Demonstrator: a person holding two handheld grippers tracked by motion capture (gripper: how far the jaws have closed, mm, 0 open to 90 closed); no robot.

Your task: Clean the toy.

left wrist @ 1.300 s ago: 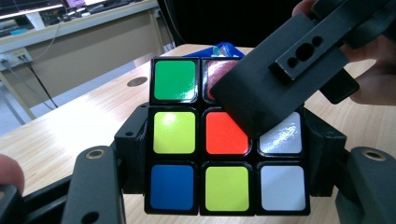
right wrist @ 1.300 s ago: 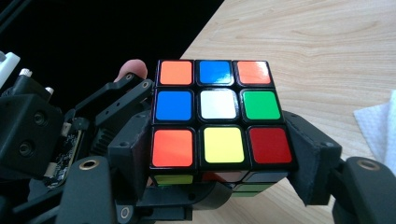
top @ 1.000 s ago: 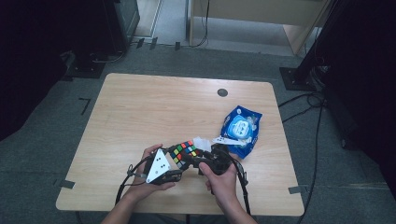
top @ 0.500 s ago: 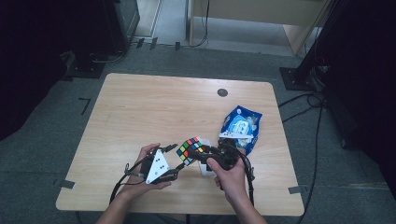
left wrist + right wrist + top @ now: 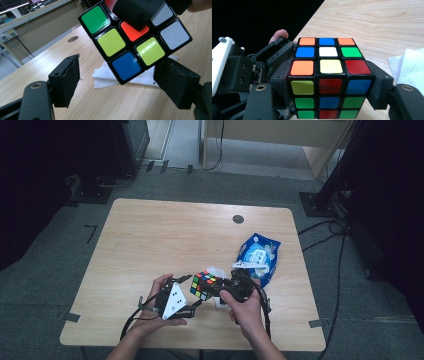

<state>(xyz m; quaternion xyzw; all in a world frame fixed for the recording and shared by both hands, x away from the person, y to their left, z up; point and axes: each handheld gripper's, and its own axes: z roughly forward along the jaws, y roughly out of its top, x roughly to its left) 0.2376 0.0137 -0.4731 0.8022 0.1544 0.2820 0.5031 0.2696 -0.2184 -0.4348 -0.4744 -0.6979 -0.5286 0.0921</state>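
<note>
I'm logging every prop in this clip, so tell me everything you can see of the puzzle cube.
The puzzle cube is a scrambled three-by-three, glossy coloured stickers on black plastic. It hangs tilted above the wooden table, over a white tissue. The right gripper clamps it between its pads. The left gripper has just been opening; its pads stand apart at the cube's lower corner, not pressing.

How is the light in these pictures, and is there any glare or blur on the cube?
High view: dim, with dark edges and the cube small and soft. Left gripper view: bright and sharp, with white glare on a yellow sticker; the left tool's near parts are slightly blurred. Right gripper view: evenly lit and sharp on the cube, black background at upper left, tissue a little overexposed.
</note>
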